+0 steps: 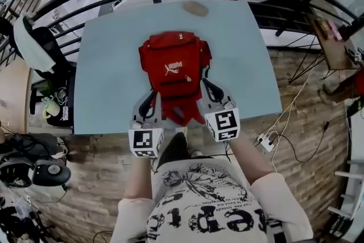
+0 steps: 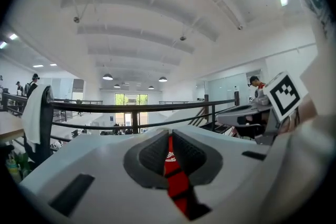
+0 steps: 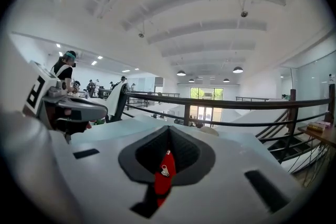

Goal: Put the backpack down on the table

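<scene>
Backpack (image 1: 173, 68) not down yet tbh, red straps (image 2: 176, 181) clamped tight in left claw (image 2: 169, 157) and right claw (image 3: 165, 165), looks held up over the bench (image 1: 108, 82).

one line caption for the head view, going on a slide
The left gripper and right gripper pinch the near end of a red backpack over a pale blue table.

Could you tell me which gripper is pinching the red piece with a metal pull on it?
The right gripper: a silver pull shows on its red piece, while the left gripper holds a black-banded strap.
</scene>
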Tool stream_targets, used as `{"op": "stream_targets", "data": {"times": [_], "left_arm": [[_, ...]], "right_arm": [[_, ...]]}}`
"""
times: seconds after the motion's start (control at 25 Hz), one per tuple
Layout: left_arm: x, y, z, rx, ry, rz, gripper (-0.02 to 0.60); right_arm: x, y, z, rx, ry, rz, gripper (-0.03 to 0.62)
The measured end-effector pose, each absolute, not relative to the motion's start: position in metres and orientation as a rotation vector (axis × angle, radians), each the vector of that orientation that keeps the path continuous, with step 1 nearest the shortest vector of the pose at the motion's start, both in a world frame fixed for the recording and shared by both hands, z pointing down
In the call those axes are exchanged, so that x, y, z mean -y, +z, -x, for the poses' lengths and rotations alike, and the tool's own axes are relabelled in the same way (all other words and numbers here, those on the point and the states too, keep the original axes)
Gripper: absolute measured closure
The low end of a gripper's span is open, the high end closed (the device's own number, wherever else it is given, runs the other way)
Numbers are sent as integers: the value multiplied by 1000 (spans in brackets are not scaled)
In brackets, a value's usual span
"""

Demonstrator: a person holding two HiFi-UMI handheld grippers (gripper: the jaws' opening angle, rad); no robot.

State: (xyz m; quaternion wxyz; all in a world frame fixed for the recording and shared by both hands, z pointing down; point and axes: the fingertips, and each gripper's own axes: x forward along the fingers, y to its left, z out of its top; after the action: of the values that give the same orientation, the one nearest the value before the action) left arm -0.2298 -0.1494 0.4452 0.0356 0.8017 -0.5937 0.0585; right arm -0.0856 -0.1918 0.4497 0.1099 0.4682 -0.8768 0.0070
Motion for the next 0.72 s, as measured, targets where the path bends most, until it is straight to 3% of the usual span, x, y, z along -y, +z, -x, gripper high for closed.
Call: {"op": "stream_targets", "data": {"times": [0.72], "left_arm": [[140,363,214,1823,108,-2608,566]], "right_arm": [[180,365,89,2718,-104,-1368,603]]}}
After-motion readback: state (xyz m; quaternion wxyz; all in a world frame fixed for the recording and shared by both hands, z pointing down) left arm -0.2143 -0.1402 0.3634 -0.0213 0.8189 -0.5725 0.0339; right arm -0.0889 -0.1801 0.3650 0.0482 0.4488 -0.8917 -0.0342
